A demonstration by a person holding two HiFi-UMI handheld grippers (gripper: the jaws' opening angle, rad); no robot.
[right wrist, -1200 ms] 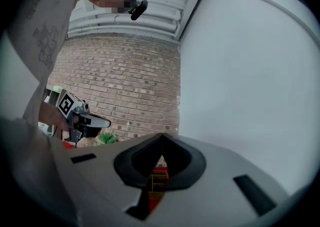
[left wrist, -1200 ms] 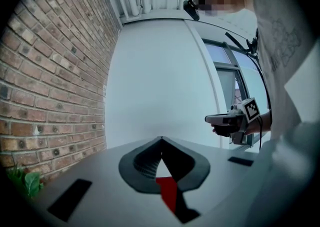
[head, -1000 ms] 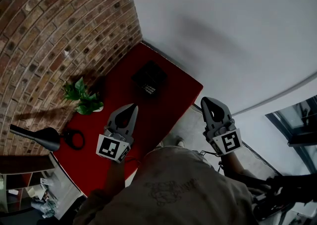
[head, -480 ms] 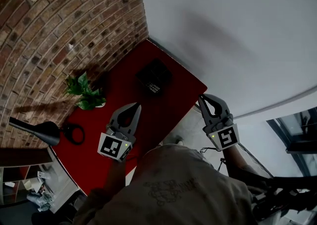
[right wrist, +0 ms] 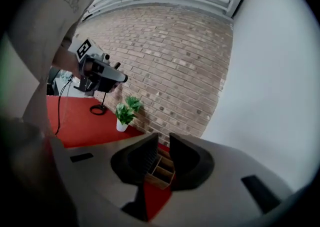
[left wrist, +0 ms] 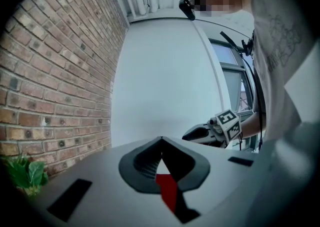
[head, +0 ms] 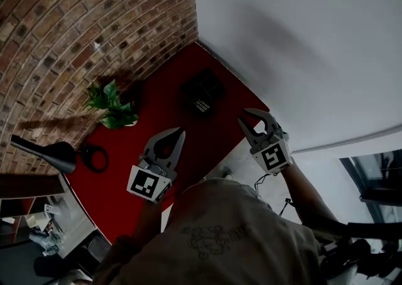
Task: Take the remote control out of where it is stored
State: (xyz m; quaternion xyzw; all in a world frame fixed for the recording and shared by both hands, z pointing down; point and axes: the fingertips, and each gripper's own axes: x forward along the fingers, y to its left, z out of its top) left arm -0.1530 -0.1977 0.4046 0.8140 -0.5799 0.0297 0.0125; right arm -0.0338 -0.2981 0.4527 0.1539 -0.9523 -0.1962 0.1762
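A dark compartmented organizer box stands on the red table near the white wall. In the right gripper view it is a wooden box with dividers, seen through the gap of my jaws. I cannot make out the remote control itself. My right gripper hovers at the table's near corner, a short way from the box. Its jaws have just been opening and stand slightly apart with nothing between them. Over the middle of the table, my left gripper is shut and holds nothing.
A small potted plant stands by the brick wall, with a black desk lamp and its round base further left. The white wall runs along the table's far edge. The person's shirt fills the lower part of the head view.
My right gripper has moved in toward the table's corner and the box, rolled, and its jaws have parted. The left gripper has stayed put.
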